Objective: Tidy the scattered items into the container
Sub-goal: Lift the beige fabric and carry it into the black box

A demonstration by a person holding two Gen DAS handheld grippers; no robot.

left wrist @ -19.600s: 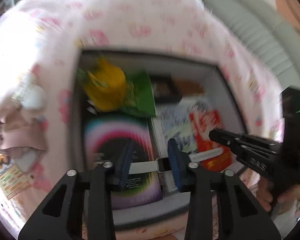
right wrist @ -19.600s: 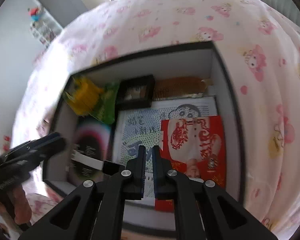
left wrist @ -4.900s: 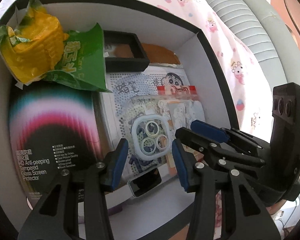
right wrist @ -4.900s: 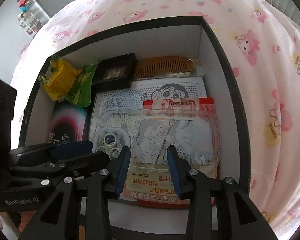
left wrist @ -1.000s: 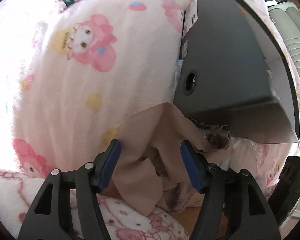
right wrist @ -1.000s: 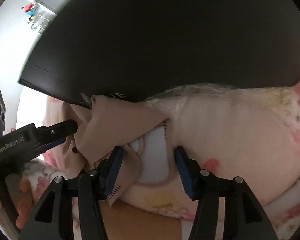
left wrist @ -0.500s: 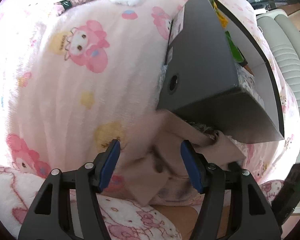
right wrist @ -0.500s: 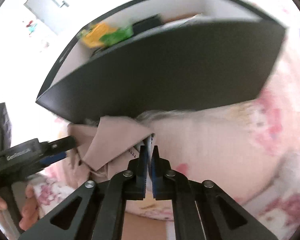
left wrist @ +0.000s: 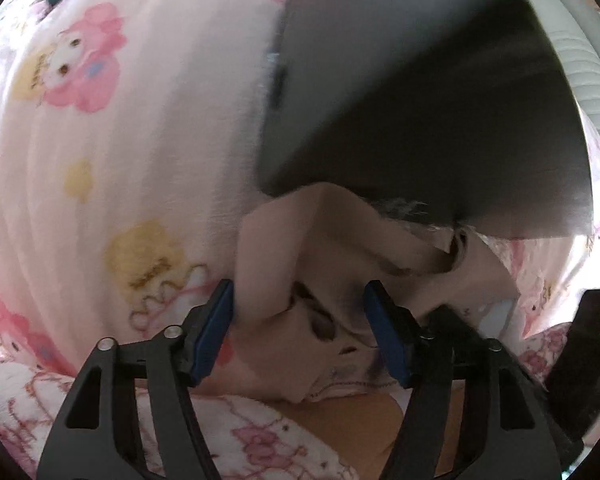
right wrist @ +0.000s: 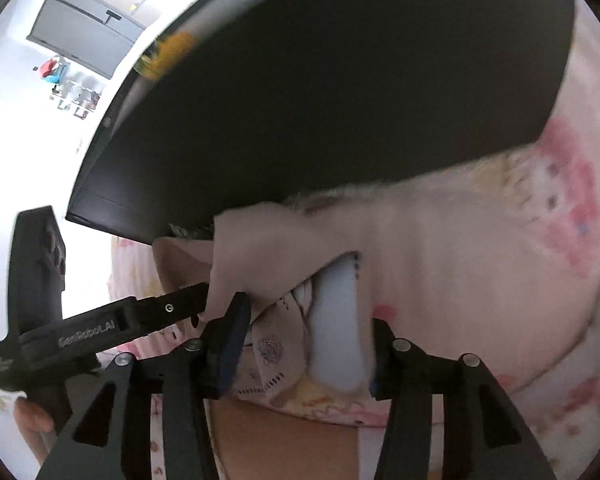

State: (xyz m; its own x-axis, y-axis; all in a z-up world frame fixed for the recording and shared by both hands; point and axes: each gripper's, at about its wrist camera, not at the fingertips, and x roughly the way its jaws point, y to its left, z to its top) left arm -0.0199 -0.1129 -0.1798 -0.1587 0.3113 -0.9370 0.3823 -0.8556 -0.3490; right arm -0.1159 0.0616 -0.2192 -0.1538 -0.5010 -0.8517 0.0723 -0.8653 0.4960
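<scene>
- Left gripper (left wrist: pixel 298 330) was closing, beige cloth (left wrist: pixel 300 248) bunched between its pads; firm contact could not be confirmed.
- Right gripper (right wrist: pixel 304 344) was opening around the cloth's edge.
- Cloth lay crumpled against the box (left wrist: pixel 420 80); the box's interior was hidden, motion-blurred.

Fleece blanket (left wrist: pixel 112 128): soft, napped, matt, printed with pink cartoon figures. Beige garment (left wrist: pixel 300 256): thin smooth cloth, matt, creased. Storage box (left wrist: pixel 420 92): stiff dark board, smooth, faint sheen outside. Left gripper (left wrist: pixel 298 330) and right gripper (right wrist: pixel 304 350): matt black plastic, blue rubbery pads (left wrist: pixel 216 332), small bright metal screws.
</scene>
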